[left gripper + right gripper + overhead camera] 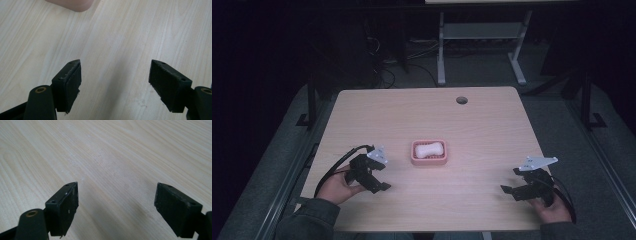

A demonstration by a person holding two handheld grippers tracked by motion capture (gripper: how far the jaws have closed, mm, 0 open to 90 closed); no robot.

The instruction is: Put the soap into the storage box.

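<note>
A pink soap dish (414,159) sits near the middle of the wooden table (482,130), and a white bar of soap (428,149) lies in it. My left gripper (381,181) rests low over the table to the left of the dish, open, with bare wood between its jaws (115,77). A corner of the pink dish (72,4) peeks in at the top of the left gripper view. At the table's front right, my right gripper (508,191) points left, also open over bare wood (116,202).
A round cable hole (461,100) lies near the table's far edge. Beyond the table stand the white legs of another desk (441,50) on a dark floor. Black frame posts (312,107) flank the table on both sides.
</note>
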